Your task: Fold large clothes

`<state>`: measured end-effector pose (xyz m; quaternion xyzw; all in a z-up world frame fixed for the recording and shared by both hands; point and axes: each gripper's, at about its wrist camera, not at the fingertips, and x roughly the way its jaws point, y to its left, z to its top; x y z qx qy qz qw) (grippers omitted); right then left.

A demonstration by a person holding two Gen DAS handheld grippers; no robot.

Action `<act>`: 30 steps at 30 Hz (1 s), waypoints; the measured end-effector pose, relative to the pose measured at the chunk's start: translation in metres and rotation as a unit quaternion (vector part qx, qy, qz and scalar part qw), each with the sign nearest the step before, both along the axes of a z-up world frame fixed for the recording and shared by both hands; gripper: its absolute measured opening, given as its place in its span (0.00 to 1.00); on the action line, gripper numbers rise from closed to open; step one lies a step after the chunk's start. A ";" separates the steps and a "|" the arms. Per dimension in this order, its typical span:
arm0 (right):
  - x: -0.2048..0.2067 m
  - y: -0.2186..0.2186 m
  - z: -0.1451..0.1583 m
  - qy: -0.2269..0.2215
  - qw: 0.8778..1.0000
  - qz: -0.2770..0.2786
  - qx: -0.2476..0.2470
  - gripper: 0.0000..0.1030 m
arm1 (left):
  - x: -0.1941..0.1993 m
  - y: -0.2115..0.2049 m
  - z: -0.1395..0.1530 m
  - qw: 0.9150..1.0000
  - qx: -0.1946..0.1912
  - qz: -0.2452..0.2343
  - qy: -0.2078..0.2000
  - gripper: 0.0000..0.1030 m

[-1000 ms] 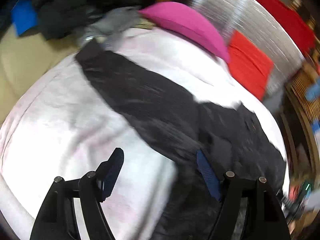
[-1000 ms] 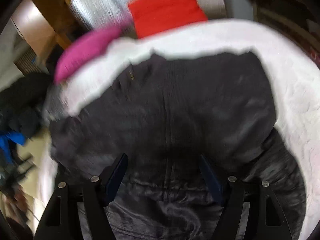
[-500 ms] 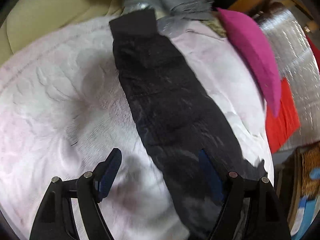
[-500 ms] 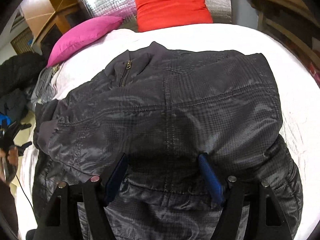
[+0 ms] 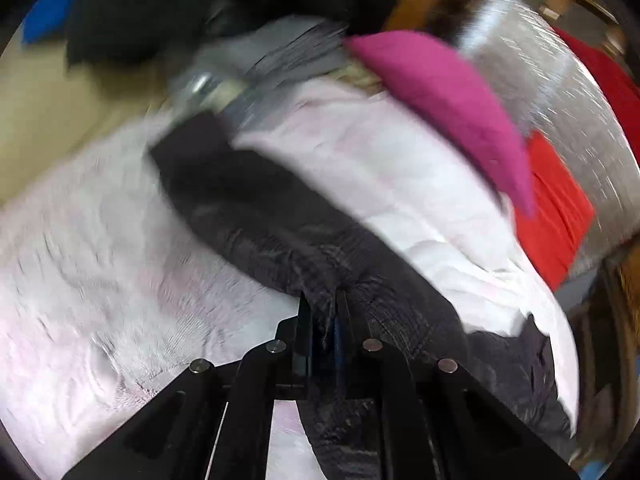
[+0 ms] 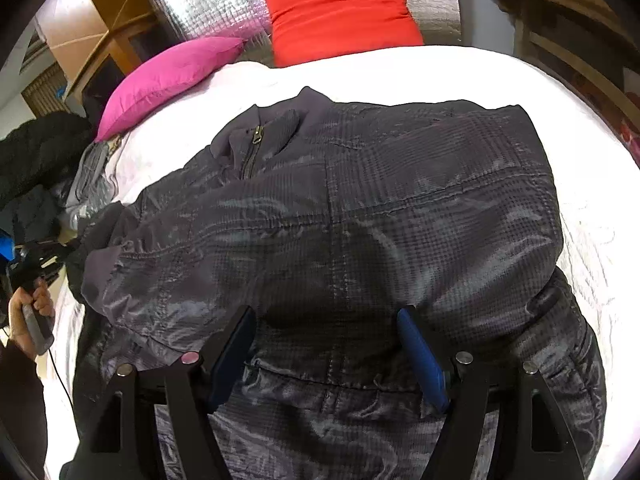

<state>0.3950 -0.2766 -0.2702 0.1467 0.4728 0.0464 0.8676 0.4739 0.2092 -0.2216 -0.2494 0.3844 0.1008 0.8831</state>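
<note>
Step in hand: the sleeve fold. The left hand-held gripper (image 5: pixel 322 312) has its jaws pinched together on a fold of the jacket's sleeve (image 5: pixel 256 204), which runs from the lower middle to the upper left of the left wrist view.
Right side: the right hand-held gripper (image 6: pixel 326 344) hovers with jaws wide apart over the lower body of the jacket (image 6: pixel 360 216), holding nothing; whether its fingertips touch the cloth I cannot tell.
Jacket: a dark, shiny checked one, lying spread over the bed, filling the middle of the right wrist view, collar and zip (image 6: pixel 252 148) at upper left.
Next move, as a judgement: the gripped sleeve needs carrying across onto the body and laying flat; the slippery fabric may slide, so the free gripper could pin the body.
Surface: a bed under a pale pinkish-white quilted cover (image 6: pixel 592 184).
Room: a magenta pillow (image 6: pixel 168 80) and a red cushion (image 6: pixel 340 12) at the top of the frame against a silver quilted backing (image 6: pixel 208 4); dark clothes piled (image 6: pixel 36 152) at the left edge; wooden furniture beyond.
</note>
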 end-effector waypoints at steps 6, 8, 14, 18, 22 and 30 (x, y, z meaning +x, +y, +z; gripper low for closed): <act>-0.006 -0.023 0.007 -0.005 0.998 -0.036 0.056 0.74 | -0.026 -0.078 0.072 0.990 0.066 -0.104 -0.074 0.08; -0.008 -0.034 0.010 -0.009 0.996 -0.052 0.078 0.74 | -0.046 -0.123 0.089 0.979 0.091 -0.154 -0.098 0.08; -0.017 -0.066 0.013 -0.014 0.985 -0.097 0.140 0.74 | -0.081 -0.240 0.056 0.956 0.125 -0.257 -0.071 0.07; -0.022 -0.078 0.015 -0.018 0.980 -0.112 0.162 0.74 | -0.092 -0.288 -0.013 0.951 0.144 -0.273 0.004 0.09; -0.028 -0.086 0.018 -0.022 0.978 -0.115 0.174 0.74 | -0.102 -0.283 -0.043 0.953 0.110 -0.280 0.043 0.39; -0.028 -0.093 0.019 -0.026 0.974 -0.115 0.195 0.74 | -0.153 -0.232 0.013 0.945 0.030 -0.325 0.014 0.74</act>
